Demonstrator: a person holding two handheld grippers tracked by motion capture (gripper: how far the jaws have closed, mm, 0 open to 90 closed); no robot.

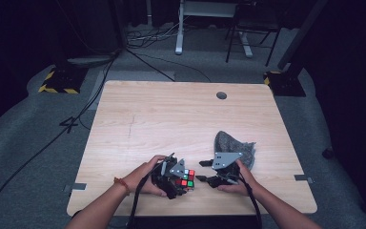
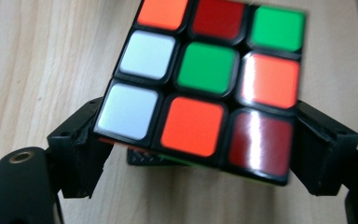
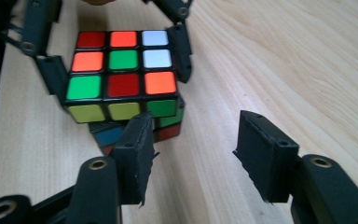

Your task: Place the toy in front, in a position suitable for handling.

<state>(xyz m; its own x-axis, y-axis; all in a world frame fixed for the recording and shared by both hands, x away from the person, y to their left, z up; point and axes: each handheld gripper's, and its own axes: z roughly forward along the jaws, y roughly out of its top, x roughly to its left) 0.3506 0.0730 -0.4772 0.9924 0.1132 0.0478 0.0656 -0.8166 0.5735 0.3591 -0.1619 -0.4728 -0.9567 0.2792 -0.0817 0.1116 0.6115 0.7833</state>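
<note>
A scrambled Rubik's cube (image 1: pixel 187 177) stands on the wooden table (image 1: pixel 171 119) near the front edge. Its top layer (image 3: pixel 123 60) is twisted against the layers below. My left gripper (image 2: pixel 200 149) is shut on the cube (image 2: pixel 205 79), a black jaw against each side of the top layer. One of its fingers (image 3: pixel 182 51) lies along the cube's right edge in the right gripper view. My right gripper (image 3: pixel 196 149) is open just to the right of the cube, with bare table between its jaws. The right gripper's left jaw overlaps the cube's lower corner. In the high view the right gripper (image 1: pixel 204 171) points left at the cube.
A crumpled grey cloth (image 1: pixel 233 143) lies just behind my right hand. A round cable hole (image 1: pixel 221 95) sits near the table's far edge. Behind the table, cables run across the grey floor past a desk frame (image 1: pixel 178 28).
</note>
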